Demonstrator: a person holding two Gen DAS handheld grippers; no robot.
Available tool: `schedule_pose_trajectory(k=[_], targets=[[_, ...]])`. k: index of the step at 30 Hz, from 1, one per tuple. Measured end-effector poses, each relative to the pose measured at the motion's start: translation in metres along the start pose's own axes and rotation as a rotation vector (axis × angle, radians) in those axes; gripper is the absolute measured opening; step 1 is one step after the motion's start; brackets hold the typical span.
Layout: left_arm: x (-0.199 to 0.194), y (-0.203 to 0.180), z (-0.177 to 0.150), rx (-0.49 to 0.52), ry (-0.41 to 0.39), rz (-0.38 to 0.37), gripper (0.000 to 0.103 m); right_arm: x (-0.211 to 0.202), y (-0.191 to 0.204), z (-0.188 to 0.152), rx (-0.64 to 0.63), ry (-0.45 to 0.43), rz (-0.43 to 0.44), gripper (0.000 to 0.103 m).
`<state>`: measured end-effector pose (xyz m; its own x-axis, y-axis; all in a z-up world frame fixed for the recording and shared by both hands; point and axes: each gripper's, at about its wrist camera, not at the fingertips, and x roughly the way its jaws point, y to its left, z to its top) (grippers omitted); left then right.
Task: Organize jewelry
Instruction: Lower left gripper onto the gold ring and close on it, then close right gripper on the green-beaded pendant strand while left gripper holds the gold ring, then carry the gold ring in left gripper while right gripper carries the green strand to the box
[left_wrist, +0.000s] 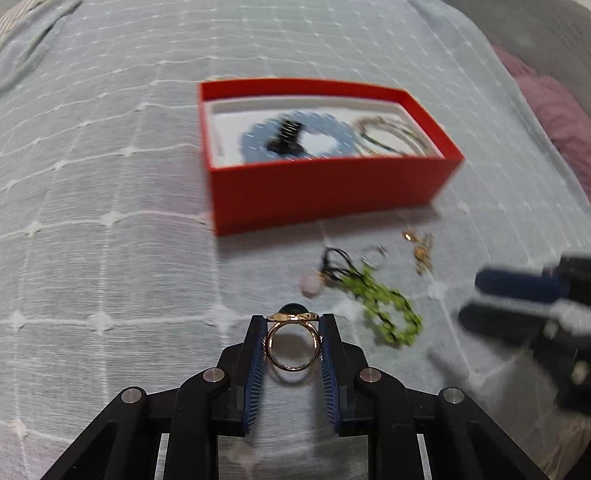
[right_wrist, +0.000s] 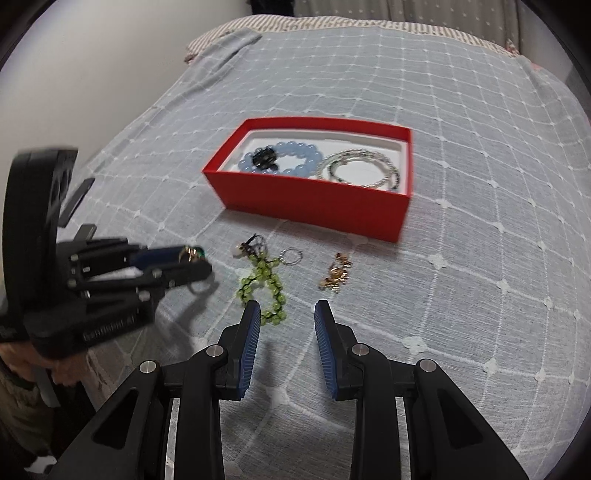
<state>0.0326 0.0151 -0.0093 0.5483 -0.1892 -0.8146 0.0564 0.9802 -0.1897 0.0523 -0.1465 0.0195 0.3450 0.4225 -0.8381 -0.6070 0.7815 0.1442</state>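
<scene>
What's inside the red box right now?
In the red box: a blue bead bracelet with a black piece lying on it, and thin coiled chains beside them. Anything beneath these on the white liner is hidden.

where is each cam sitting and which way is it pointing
Left wrist: on the left gripper, facing forward over the bed toward the red box; its jaws clamp a gold ring, and the right gripper shows at the right edge.
Right wrist: on the right gripper, jaws open, low over the green bead bracelet; left gripper at left.
Shared: box, bracelet, gold earrings.
</scene>
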Motion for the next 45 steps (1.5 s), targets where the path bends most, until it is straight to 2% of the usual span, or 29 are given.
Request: schedule_pose_trajectory(k=[8,14,15,16,17,25,35,45], targets=[[-0.006,0.009,0.005,-0.041,-0.030,0.010,0.023,0.019,0.034,0.001,-0.114,0.000,-0.002,0.033],[-0.010,0.017,0.006,-0.067,-0.039,0.011,0.023,0.035,0.043,0.006,-0.139,-0.003,-0.034,0.031],[-0.010,0.017,0.006,-0.068,-0.040,0.010,0.023,0.040,0.045,0.006,-0.150,0.010,-0.046,0.029],[-0.010,0.017,0.006,-0.067,-0.042,0.009,0.023,0.044,0.045,0.006,-0.158,0.021,-0.062,0.015],[-0.011,0.016,0.006,-0.066,-0.042,0.010,0.023,0.047,0.046,0.007,-0.161,0.028,-0.078,0.010],[-0.016,0.019,0.007,-0.073,-0.057,-0.001,0.023,0.022,0.038,0.014,-0.135,-0.022,-0.047,0.006],[-0.020,0.020,0.008,-0.079,-0.072,-0.006,0.023,-0.022,0.013,0.022,-0.024,-0.114,0.054,0.006],[-0.029,0.014,0.009,-0.054,-0.125,-0.012,0.023,-0.051,-0.005,0.027,0.035,-0.185,0.062,0.006]])
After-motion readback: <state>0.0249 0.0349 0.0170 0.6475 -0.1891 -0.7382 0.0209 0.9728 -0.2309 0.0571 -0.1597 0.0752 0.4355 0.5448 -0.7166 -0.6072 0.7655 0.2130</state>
